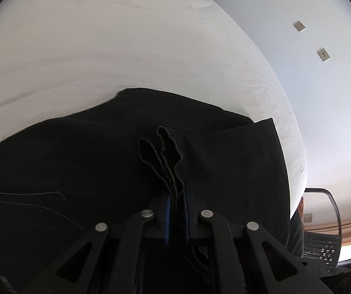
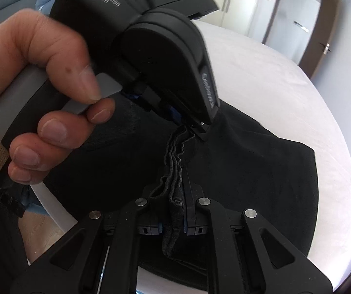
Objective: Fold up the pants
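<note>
Both grippers — left, right — clamped on black pants hem (prob. bunched), atop white bed.

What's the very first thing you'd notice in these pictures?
The big black pants spread over the white bed. Next, a bunched edge of them pinched in the left hand-held gripper, low in its view. In the right view, a hand grips that tool at left, while the right hand-held gripper pinches the same edge.
</note>
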